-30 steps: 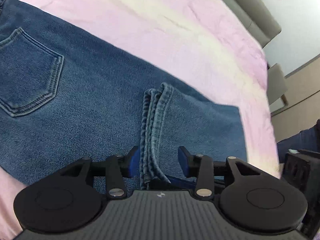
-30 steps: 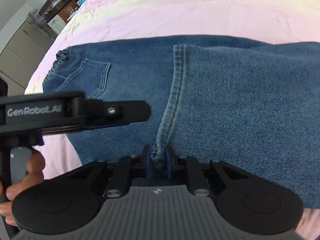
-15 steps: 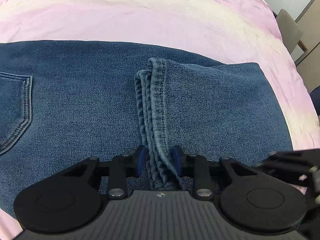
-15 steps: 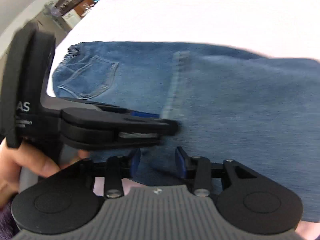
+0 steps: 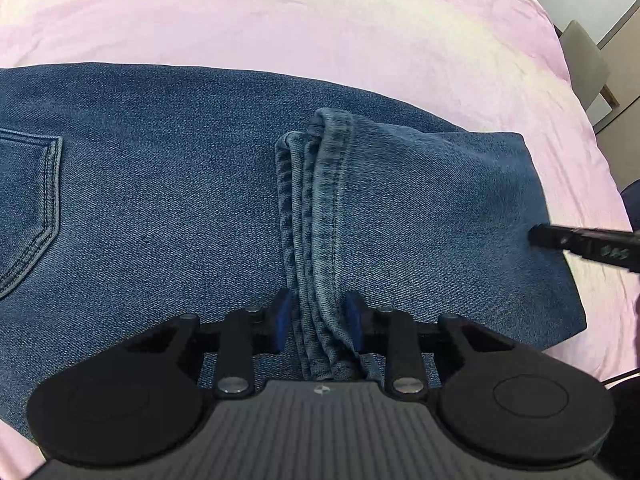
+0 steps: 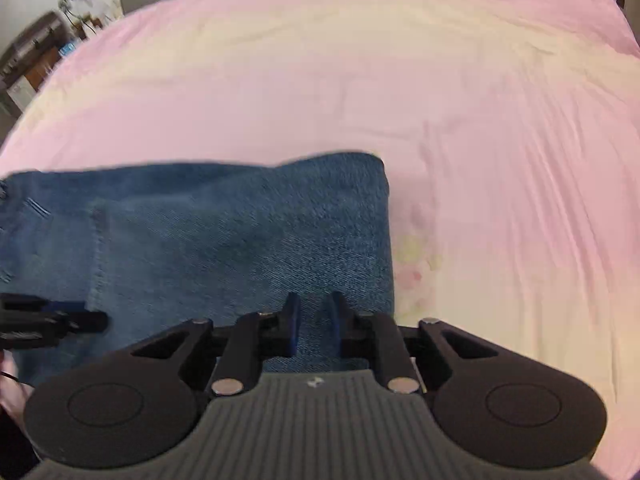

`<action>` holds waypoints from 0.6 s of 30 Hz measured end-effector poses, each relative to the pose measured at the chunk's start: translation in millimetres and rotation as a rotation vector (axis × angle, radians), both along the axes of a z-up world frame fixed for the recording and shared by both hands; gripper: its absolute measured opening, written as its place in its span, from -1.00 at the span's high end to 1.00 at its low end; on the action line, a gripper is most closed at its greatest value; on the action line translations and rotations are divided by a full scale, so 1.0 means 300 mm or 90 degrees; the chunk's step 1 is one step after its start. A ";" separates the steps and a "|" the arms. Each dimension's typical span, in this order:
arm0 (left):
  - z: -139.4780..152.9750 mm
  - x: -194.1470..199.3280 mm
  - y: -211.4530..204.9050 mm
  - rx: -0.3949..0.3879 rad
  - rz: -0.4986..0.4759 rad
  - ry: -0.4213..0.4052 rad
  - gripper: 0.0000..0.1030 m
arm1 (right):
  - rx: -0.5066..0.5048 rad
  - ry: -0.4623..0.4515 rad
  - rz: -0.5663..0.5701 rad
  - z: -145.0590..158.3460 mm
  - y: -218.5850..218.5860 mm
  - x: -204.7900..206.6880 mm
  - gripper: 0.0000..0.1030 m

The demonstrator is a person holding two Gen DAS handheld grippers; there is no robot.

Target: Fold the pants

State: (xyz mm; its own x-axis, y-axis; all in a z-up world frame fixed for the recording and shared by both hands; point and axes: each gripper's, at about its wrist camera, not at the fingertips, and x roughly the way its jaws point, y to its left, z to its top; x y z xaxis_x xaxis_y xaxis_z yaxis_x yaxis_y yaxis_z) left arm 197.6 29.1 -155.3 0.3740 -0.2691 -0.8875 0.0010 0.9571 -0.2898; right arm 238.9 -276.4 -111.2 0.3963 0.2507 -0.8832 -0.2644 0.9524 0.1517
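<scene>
Blue denim pants (image 5: 168, 216) lie folded once across the pink bed sheet (image 5: 320, 32), hems mid-frame. Left hand-held gripper (image 5: 316, 318) pinches the stacked hems (image 5: 320, 216); right hand-held gripper (image 6: 312, 326), closing, grasps nothing. Another fold probably remains.

My pants (image 5: 180, 208) are mid-blue denim with paler stitched hems; the bed sheet (image 5: 320, 20) is pink fading to cream; my hand-held grippers are black with blue pads (image 5: 283, 322).
</scene>
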 end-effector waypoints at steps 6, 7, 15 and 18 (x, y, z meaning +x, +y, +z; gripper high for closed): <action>-0.006 0.013 -0.008 -0.001 -0.006 0.006 0.36 | -0.003 0.023 -0.005 -0.105 0.010 0.034 0.91; -0.001 0.011 -0.004 -0.005 -0.004 0.006 0.36 | 0.000 0.023 -0.001 -0.105 0.011 0.034 0.91; 0.101 -0.021 0.057 -0.015 0.027 -0.071 0.16 | 0.011 -0.050 0.043 0.044 0.006 -0.030 0.65; 0.123 0.045 0.070 -0.045 0.059 -0.083 -0.18 | 0.000 -0.066 0.055 0.088 -0.004 0.008 0.65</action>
State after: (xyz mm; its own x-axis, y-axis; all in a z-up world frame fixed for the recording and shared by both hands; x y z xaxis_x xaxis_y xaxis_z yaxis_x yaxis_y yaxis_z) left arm 211.2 50.0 -118.5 0.5108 -0.2877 -0.8101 -0.0445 0.9323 -0.3591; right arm 241.2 -277.5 -84.9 0.4618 0.2874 -0.8391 -0.3597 0.9255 0.1190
